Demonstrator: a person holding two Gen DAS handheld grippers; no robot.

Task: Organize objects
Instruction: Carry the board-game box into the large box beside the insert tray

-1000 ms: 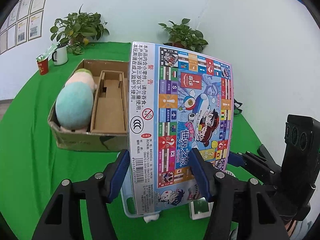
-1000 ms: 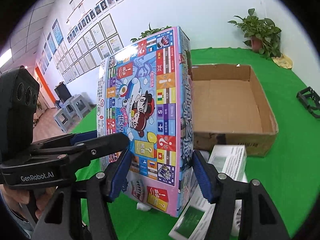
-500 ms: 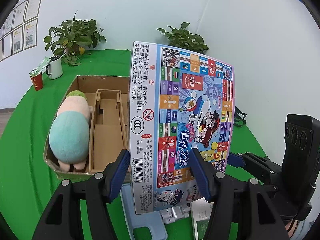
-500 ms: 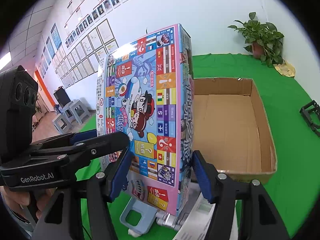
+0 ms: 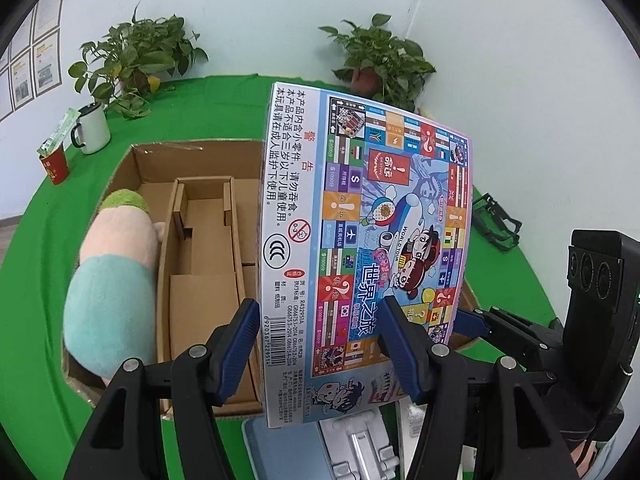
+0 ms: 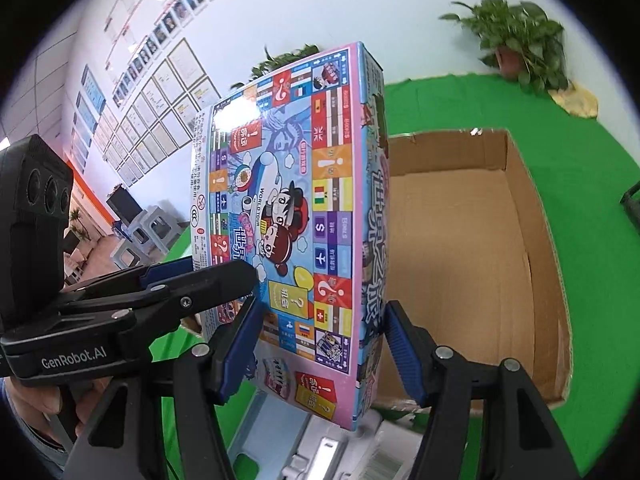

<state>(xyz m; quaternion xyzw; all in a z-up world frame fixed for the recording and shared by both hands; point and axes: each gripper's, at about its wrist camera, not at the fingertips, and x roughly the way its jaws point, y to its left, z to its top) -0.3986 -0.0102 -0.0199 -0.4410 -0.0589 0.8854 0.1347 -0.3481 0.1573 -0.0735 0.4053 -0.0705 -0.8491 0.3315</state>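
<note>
Left wrist: game box [image 5: 360,248] standing upright, long axis vertical, printed face toward right gripper [image 6: 320,344], both it and left gripper [image 5: 316,344] clamping its lower edges, hanging above carton [image 5: 200,256]; plush [image 5: 112,280] filling left compartment, right side bare.

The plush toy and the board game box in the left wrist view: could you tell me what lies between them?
A cardboard divider insert, standing inside the cardboard box, separates the plush toy from the board game box.

The game box [image 5: 360,248] reads "WORLD TOUR" and "CCC"; the left gripper [image 6: 224,292] reads "GenRobot.AI".
</note>
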